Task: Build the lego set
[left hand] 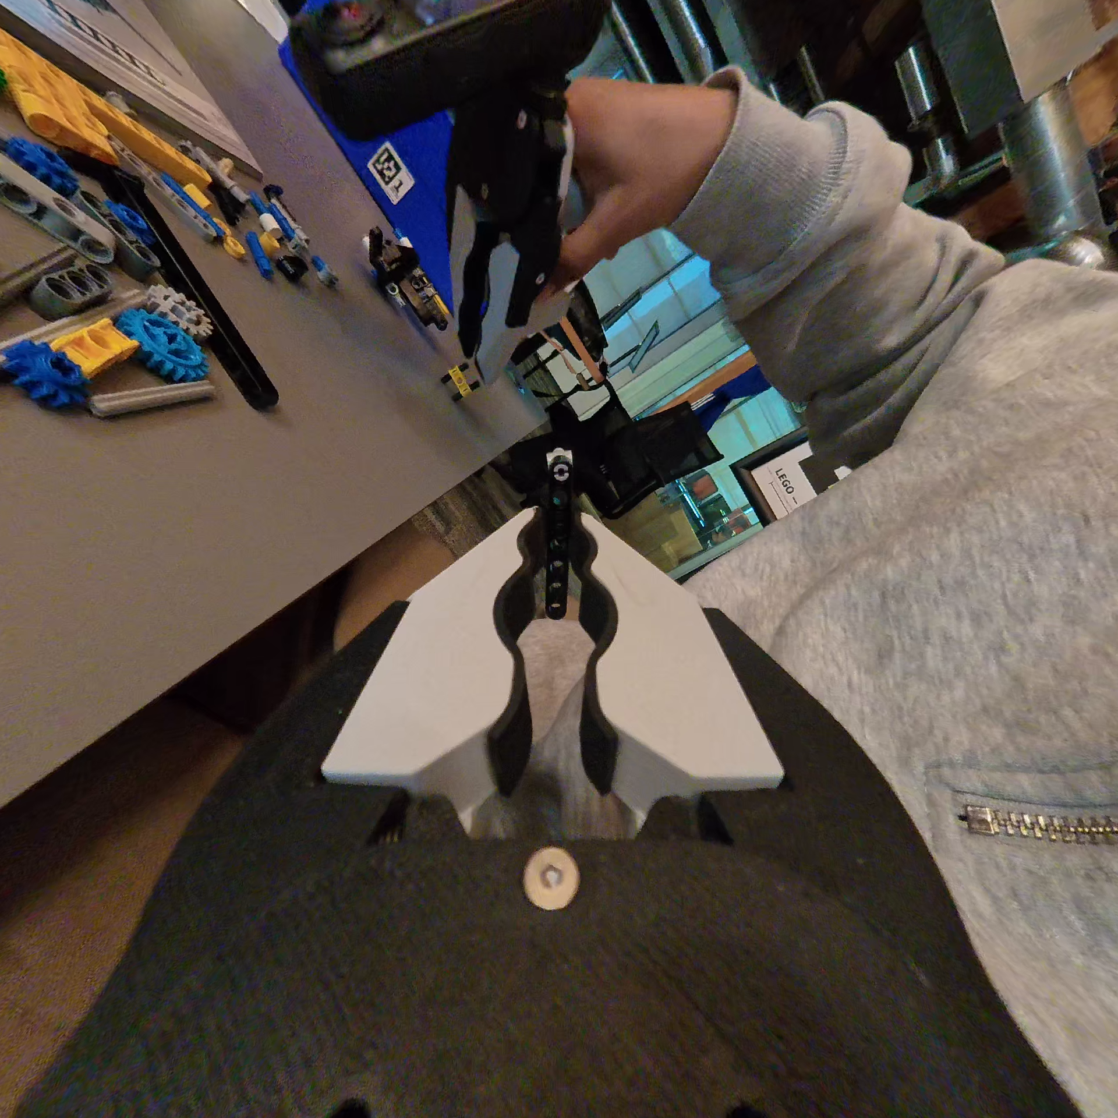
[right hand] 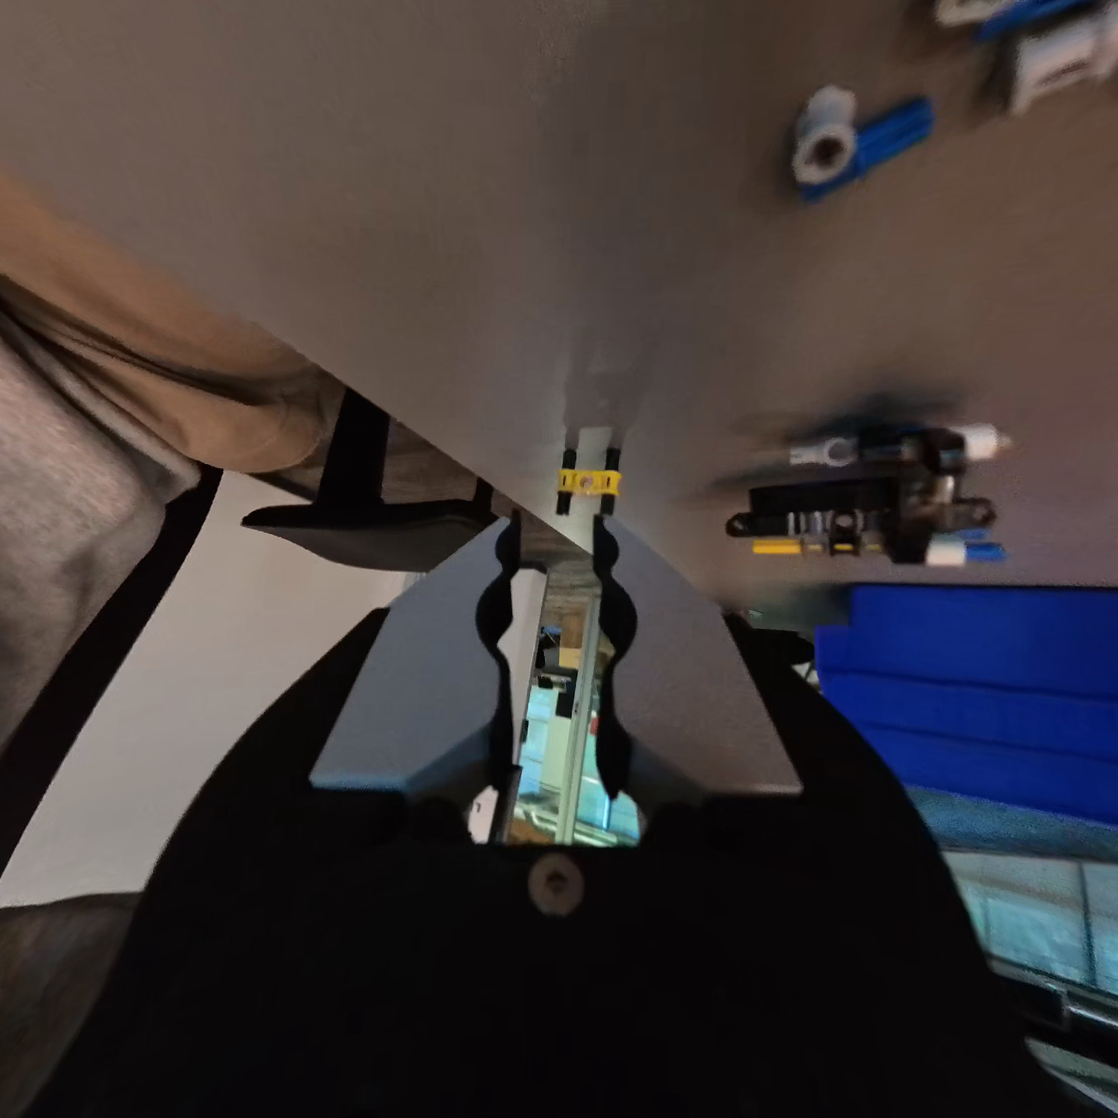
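My left gripper (left hand: 558,521) is shut on a black holed beam (left hand: 555,575) with a white piece at its far tip. It holds the beam in the air beyond the table's edge, above a grey-clad lap. My right gripper (right hand: 556,525) is open, its tips just short of a small yellow connector with black pins (right hand: 587,482) that lies near the table's edge. In the left wrist view a hand holds the right gripper (left hand: 478,357) with its tips down over that connector (left hand: 463,382). A black partial assembly (right hand: 859,502) sits to the right of it.
The grey table (left hand: 254,514) carries loose parts at the left: blue gears (left hand: 163,345), yellow pieces (left hand: 91,121), grey beams (left hand: 54,212), a long black beam (left hand: 199,302), small blue pins (left hand: 266,242). A blue bin (left hand: 423,181) stands behind. A white-and-blue pin (right hand: 847,145) lies farther out.
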A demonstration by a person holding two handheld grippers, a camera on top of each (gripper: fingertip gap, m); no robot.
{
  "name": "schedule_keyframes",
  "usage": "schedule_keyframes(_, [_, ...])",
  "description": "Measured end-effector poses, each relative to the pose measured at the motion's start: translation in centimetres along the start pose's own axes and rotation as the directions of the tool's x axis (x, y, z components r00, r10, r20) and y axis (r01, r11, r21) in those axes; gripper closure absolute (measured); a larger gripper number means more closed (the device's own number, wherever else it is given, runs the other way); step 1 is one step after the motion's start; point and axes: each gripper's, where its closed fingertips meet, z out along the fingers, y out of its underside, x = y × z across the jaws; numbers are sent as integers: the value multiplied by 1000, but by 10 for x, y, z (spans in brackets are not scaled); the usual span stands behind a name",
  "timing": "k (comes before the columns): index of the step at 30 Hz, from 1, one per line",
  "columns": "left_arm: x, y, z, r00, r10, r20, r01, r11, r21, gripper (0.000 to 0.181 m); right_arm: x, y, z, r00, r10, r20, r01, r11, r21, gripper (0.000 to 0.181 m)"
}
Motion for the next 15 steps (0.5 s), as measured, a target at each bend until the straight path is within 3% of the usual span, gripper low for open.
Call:
schedule_keyframes(5, [1,-1,0,1000,1,-2,-1,1000,3,176,2,0,-33,996,88,3,-87,970,228,160])
schedule_keyframes(8, [1,-1,-1,1000,-1,-3,1,1000,6,176,3,2,-51,983,182,32,-177,878,444,155])
schedule_keyframes(12, [0,-2,-1,1000,-8,-8,8,1000,11,176,11,15,-57,932,346,113,-318,623,715,140])
schedule_keyframes(15, [1,-2,-1,1000,-13,-16,13,1000,11,176,20,25,-51,878,432,206,-360,312,879,152])
